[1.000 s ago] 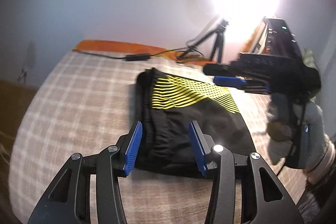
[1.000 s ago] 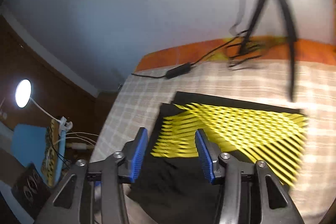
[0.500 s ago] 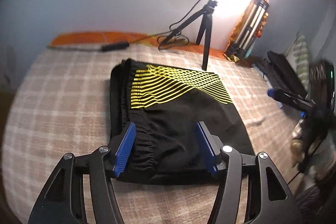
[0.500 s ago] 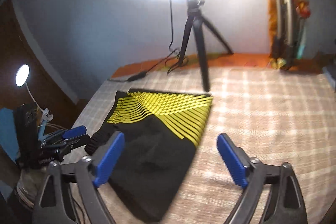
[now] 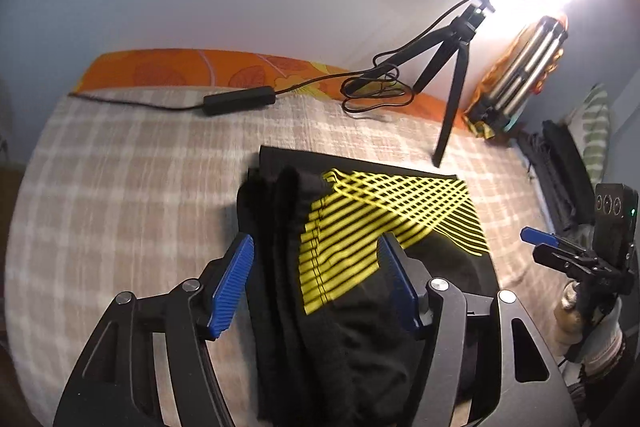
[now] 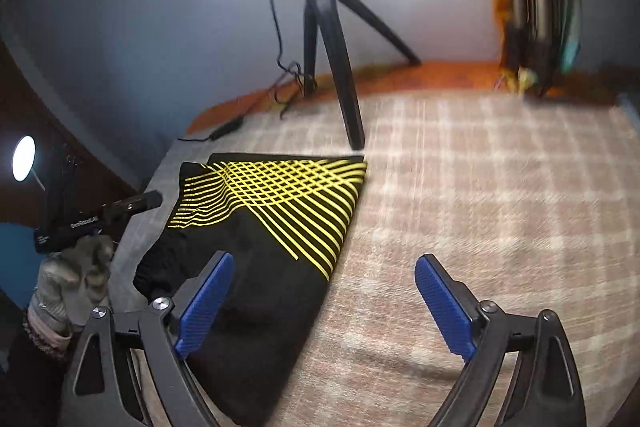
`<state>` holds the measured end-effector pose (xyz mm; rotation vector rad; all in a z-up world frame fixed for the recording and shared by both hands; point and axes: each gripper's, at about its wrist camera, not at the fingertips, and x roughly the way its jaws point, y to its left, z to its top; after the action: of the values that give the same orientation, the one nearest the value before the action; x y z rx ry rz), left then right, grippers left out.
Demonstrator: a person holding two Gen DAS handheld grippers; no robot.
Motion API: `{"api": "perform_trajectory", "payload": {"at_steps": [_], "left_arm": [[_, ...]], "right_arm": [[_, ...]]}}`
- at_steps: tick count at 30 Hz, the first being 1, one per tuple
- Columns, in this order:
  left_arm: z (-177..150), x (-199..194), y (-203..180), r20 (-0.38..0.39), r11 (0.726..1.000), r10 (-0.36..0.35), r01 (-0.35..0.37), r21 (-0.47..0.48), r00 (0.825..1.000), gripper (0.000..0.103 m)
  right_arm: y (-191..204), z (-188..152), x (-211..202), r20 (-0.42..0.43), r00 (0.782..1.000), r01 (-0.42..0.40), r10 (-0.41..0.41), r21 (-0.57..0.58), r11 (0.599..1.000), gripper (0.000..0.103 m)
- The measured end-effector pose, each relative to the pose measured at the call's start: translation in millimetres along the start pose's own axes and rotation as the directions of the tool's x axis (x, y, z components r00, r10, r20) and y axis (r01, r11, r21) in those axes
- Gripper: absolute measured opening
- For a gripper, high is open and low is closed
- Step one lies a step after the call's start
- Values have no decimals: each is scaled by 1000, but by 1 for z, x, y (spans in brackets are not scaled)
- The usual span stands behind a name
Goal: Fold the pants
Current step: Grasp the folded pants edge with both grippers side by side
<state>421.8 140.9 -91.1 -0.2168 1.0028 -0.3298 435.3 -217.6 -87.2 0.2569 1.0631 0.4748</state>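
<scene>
Black pants with yellow stripes lie folded into a compact rectangle on the checked bedspread; they also show in the right wrist view. My left gripper is open and empty, hovering over the pants' left part, jaws astride the elastic waistband side. My right gripper is wide open and empty, over the pants' right edge, its left finger above the black cloth. The right gripper also shows in the left wrist view, at the right, beside the bed.
A black tripod with a bright ring light stands on the bed just beyond the pants. A cable with a black inline box lies along the orange far edge. Rolled items lean in the far right corner.
My left gripper has moved forward over the pants and to their left part. My right gripper has swung right and stays wide open, after opening from a narrower gap a second ago.
</scene>
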Motion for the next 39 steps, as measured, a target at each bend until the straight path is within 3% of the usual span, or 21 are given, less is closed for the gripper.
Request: {"api": "perform_trajectory", "payload": {"at_steps": [7, 13, 16, 23, 29, 31, 33, 39], "left_arm": [[18, 34, 5, -79, 996, 56, -50, 72, 995, 64], [19, 54, 4, -121, 994, 41, -27, 109, 992, 64], [20, 58, 0, -113, 987, 58, -39, 158, 992, 64], [29, 64, 10, -108, 992, 53, -40, 119, 993, 68], [27, 72, -2, -45, 985, 72, -64, 159, 996, 68], [25, 72, -6, -28, 981, 76, -69, 181, 997, 58], [26, 71, -5, -25, 985, 38, -33, 172, 999, 35], [24, 72, -10, -9, 982, 28, -26, 188, 1000, 26]], "right_arm": [[-10, 11, 35, -72, 994, -77, 83, 78, 994, 79], [-4, 16, 64, -119, 986, -109, 115, 61, 992, 66], [3, 18, 69, -116, 987, -105, 108, 30, 994, 66], [-2, 21, 72, -119, 985, -120, 125, 52, 991, 64], [0, 21, 73, -112, 986, -124, 126, 23, 992, 65], [2, 22, 75, -109, 986, -122, 122, 15, 992, 64], [4, 24, 80, -105, 987, -123, 124, 19, 992, 55], [-2, 24, 82, -88, 985, -139, 146, 74, 987, 33]]}}
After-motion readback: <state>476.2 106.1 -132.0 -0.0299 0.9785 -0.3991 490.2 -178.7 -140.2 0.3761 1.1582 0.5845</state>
